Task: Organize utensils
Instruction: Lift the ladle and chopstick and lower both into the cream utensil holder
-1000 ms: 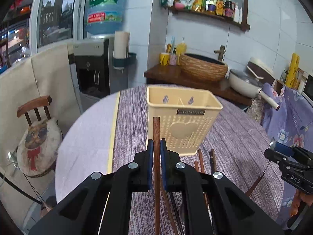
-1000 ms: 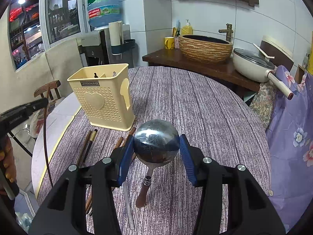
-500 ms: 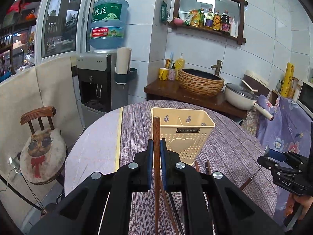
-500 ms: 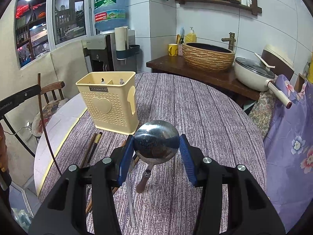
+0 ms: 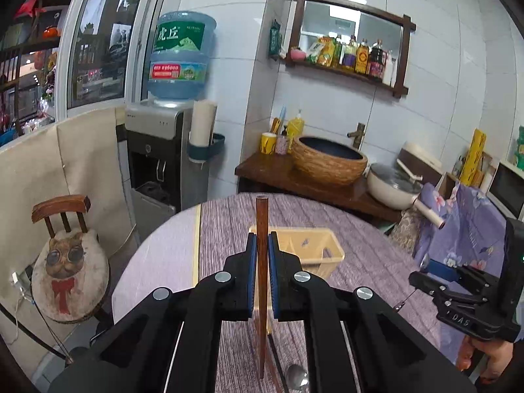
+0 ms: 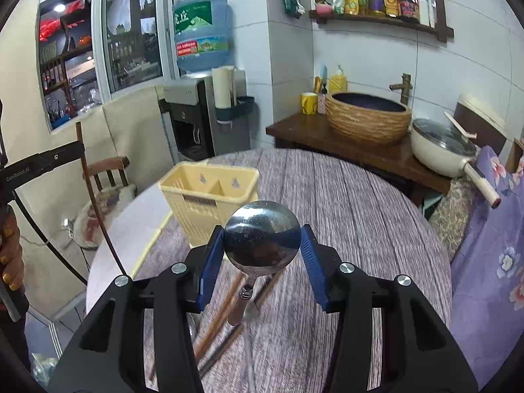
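Note:
My left gripper (image 5: pixel 261 245) is shut on a brown wooden chopstick (image 5: pixel 261 226), held upright well above the table. The cream plastic utensil basket (image 5: pixel 311 249) stands just beyond and below it. My right gripper (image 6: pixel 262 245) is shut on the bowl of a steel ladle-like spoon (image 6: pixel 262 240), its handle hanging down toward the table. The basket (image 6: pixel 206 203) sits ahead and left of it, two compartments showing. The left gripper and its chopstick (image 6: pixel 95 193) show at the left in the right wrist view. The right gripper (image 5: pixel 458 291) shows at the right in the left wrist view.
Several chopsticks (image 6: pixel 226 314) lie on the purple striped tablecloth (image 6: pixel 353 229) below the right gripper; a spoon (image 5: pixel 296 376) lies under the left one. A cat-cushion chair (image 5: pixel 65 262) stands left of the table. A woven basin (image 6: pixel 368 118) and pan (image 6: pixel 445 150) sit on the counter behind.
Both grippers have risen with their utensils. The basket now appears lower and smaller in both views, seen more from above.

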